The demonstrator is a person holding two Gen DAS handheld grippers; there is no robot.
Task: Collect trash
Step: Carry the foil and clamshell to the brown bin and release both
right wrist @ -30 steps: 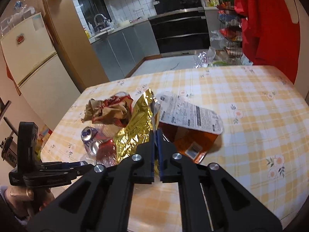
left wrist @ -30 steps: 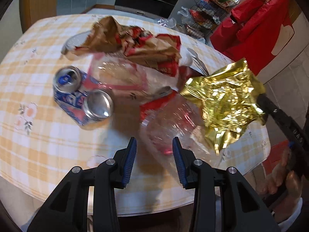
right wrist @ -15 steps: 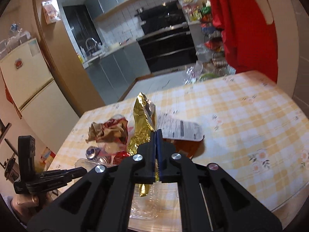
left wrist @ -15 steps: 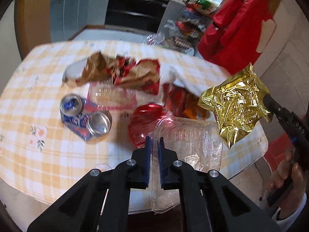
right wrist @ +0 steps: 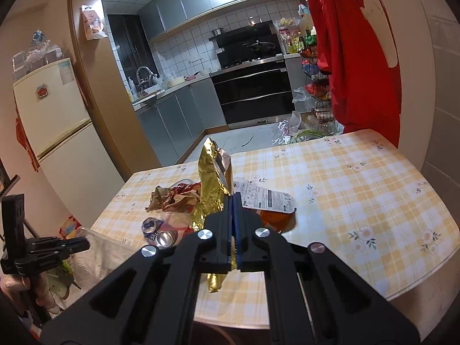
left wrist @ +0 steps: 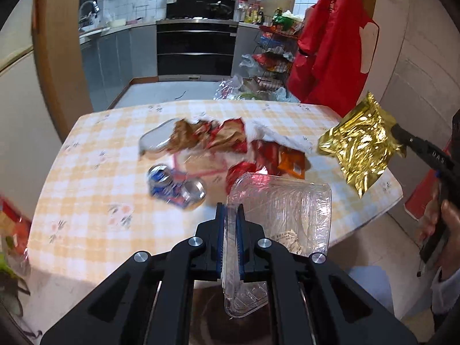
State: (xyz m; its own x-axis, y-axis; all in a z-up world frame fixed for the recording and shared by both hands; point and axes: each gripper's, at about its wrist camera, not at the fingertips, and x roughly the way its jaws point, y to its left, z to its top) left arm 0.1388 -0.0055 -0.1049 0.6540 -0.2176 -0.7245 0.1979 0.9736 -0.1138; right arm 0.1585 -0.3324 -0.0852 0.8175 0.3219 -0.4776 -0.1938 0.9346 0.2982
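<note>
Two grips: left gripper clamps clear plastic tray; right gripper pinches gold foil wrapper. Crushed cans lie ahead on desk.

**Little legible print**

The letters "DAS" stand on the black arm of the right gripper, at the right of the left wrist view. Print covers the white packet on the table and a small label in the clear plastic container, too small to read.
</note>
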